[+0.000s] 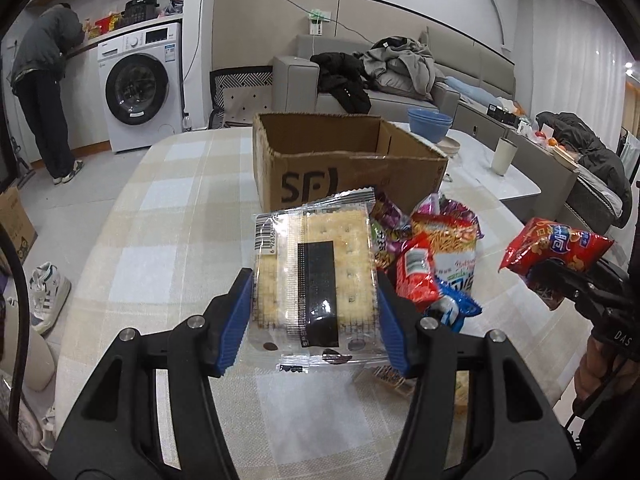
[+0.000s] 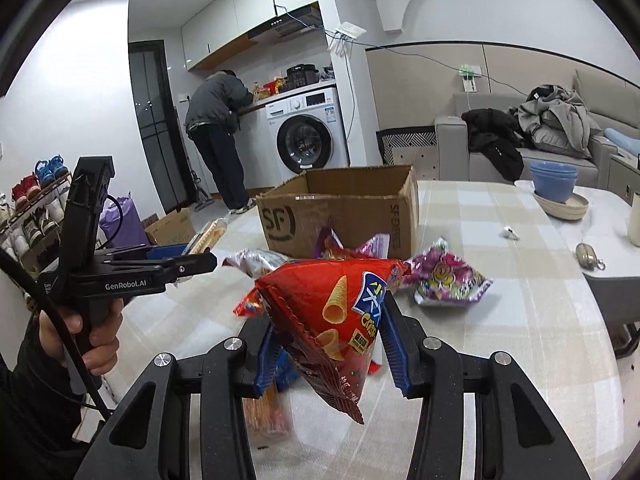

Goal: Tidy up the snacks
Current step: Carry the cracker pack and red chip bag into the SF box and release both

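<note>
My left gripper (image 1: 314,312) is shut on a clear cracker packet (image 1: 316,276), held above the checked tablecloth. The right gripper (image 2: 328,344) is shut on a red bag of corn-cone crisps (image 2: 332,320), also lifted off the table; that bag (image 1: 556,248) shows at the right of the left wrist view. An open brown cardboard box (image 1: 344,164) marked SF stands just beyond both, its inside partly hidden by its walls. Loose snack bags (image 1: 432,252) lie in a pile between the grippers and the box. The left gripper (image 2: 200,248) with the packet appears at the left of the right wrist view.
Blue bowls (image 2: 554,186) on a beige dish sit at the table's far right, with a cup (image 1: 502,156) and a small metal object (image 2: 586,256). A purple snack bag (image 2: 444,280) lies right of the box. A person (image 2: 218,132) bends at the counter by a washing machine (image 2: 310,136).
</note>
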